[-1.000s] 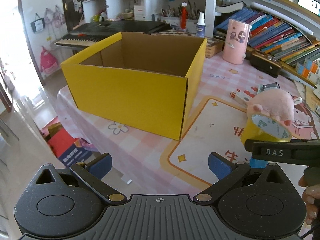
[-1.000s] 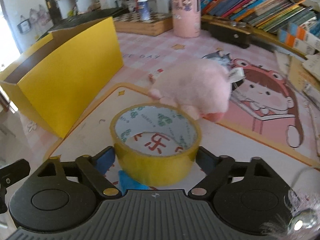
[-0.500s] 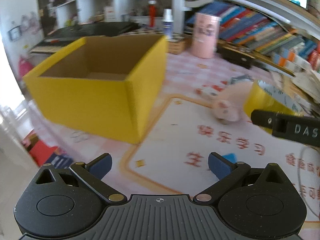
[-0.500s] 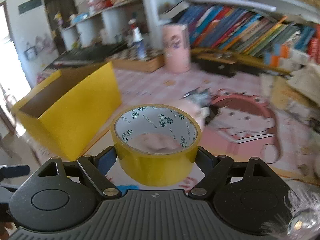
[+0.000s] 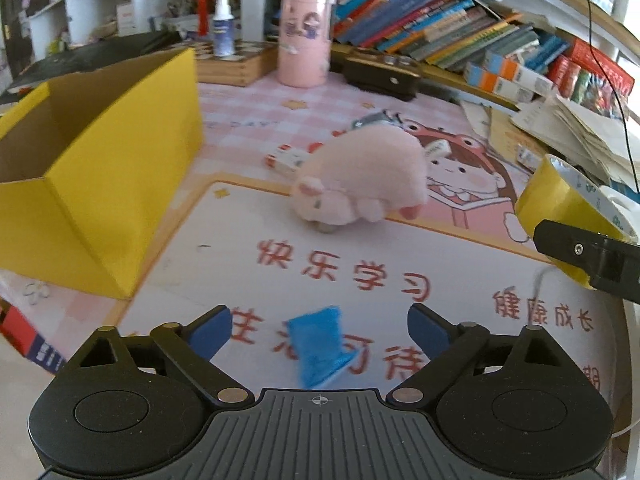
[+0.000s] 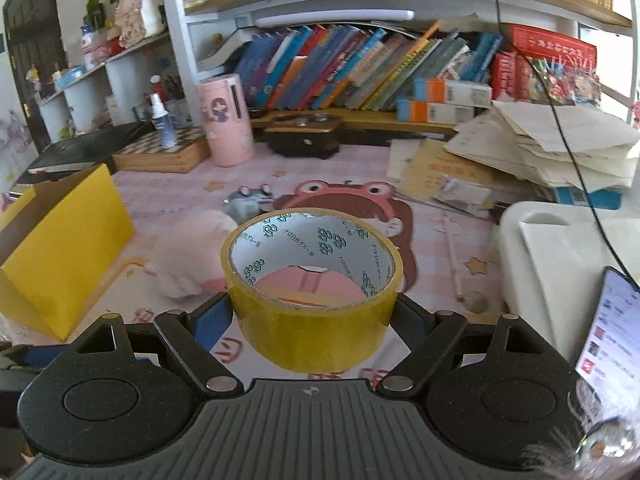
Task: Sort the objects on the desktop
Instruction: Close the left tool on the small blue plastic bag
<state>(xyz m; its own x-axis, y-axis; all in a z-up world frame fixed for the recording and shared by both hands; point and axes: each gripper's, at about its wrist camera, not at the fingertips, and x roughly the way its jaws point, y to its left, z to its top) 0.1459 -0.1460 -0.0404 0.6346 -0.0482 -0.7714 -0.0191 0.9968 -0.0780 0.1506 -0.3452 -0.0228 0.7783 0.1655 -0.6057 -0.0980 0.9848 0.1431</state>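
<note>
My right gripper (image 6: 314, 320) is shut on a yellow tape roll (image 6: 316, 328) and holds it up off the desk; the same roll (image 5: 560, 204) shows at the right edge of the left wrist view. My left gripper (image 5: 320, 330) hangs over the desk mat, its jaws closing, with a small blue cloth piece (image 5: 320, 344) lying between the pads, which do not touch it. A pink plush toy (image 5: 360, 176) lies on the mat beyond it. An open yellow cardboard box (image 5: 100, 184) stands to the left.
A pink cylindrical holder (image 5: 306, 38), a spray bottle (image 5: 222, 30), a black case (image 5: 380, 74) and rows of books (image 6: 360, 68) line the back. Loose papers (image 6: 540, 148), a white container (image 6: 560, 248) and a lit phone (image 6: 608, 328) are at the right.
The right gripper has lifted the tape roll off the mat and swung right. The left gripper has moved right from the box front to above the blue piece.
</note>
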